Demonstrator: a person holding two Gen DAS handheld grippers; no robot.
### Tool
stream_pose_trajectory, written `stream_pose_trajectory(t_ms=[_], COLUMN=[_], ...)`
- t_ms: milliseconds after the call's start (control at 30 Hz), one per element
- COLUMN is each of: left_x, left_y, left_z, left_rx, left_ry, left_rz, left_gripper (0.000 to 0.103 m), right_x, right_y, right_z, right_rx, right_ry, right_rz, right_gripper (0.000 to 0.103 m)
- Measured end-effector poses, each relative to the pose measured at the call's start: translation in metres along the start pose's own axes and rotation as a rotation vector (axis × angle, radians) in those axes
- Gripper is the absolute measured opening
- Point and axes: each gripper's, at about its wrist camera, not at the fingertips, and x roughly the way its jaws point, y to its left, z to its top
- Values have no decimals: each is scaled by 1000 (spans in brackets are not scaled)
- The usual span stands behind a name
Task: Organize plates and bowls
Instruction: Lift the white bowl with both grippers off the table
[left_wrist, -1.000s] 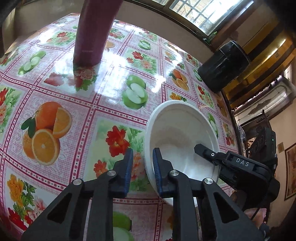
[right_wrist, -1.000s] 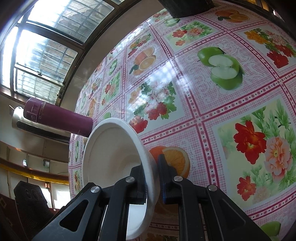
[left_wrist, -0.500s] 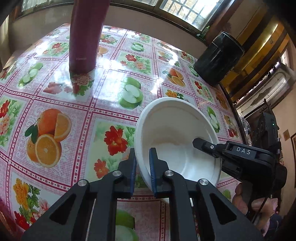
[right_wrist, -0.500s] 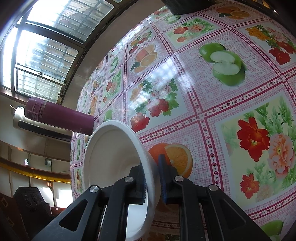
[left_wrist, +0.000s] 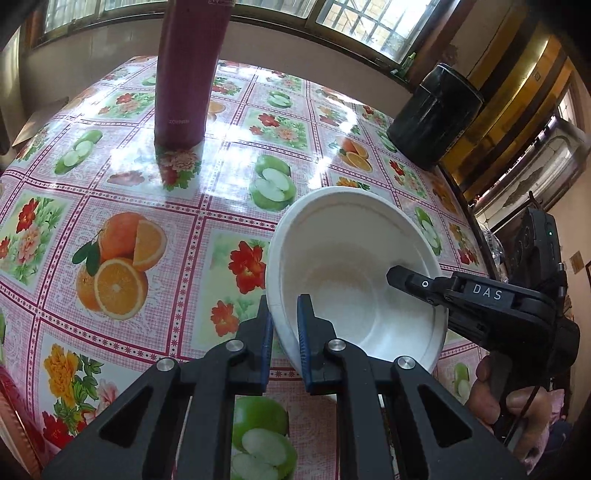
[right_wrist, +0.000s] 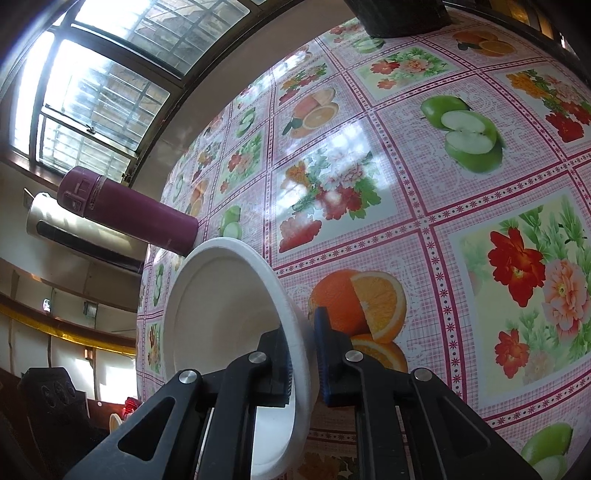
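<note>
Both hand-held grippers are on the white bowl (left_wrist: 354, 280) now. The left hand-held gripper (left_wrist: 284, 332) is clamped on the near-left part of the rim, one blue pad outside the wall and one inside. The right hand-held gripper (right_wrist: 303, 350) pinches the opposite side of the rim, and in the left view its black finger reaches in over the bowl's right edge. The bowl sits tilted over the flowered tabletop (left_wrist: 147, 206), near the front edge; whether its base touches the cloth I cannot tell.

So the step in hand looks like a two-handed carry of this one bowl. No other plate or bowl shows clearly in either view, so where it belongs is unknown. The next move calls for both grips to travel together and keep the rim level, since a thin rim held at two points can twist or slip if one side leads.

Compared with a second ago, the left hand-held gripper has changed most. Then its pads stood apart just left of the bowl, with nothing between them. It has slid right, taken the rim and closed. The right hand-held gripper held the rim then as now. The dark red flask (left_wrist: 188, 70) stands far left and the black container (left_wrist: 432, 118) far right, both well apart from the bowl.
</note>
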Motion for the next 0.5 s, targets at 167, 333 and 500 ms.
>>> stream_pose_trajectory(t_ms=[167, 333, 500], left_x=[-14, -29, -45], left_y=[-1, -1, 3], left_z=[-9, -23, -41], left_rx=[31, 71, 99], left_ry=[-20, -44, -59], left_rz=[14, 44, 61], left_gripper=[10, 10, 10], right_x=[-5, -7, -16], right_y=[5, 6, 14], right_z=[-14, -33, -64], right_rx=[-17, -28, -56], right_ry=[-8, 5, 5], right_rz=[0, 5, 4], right_gripper=[10, 10, 10])
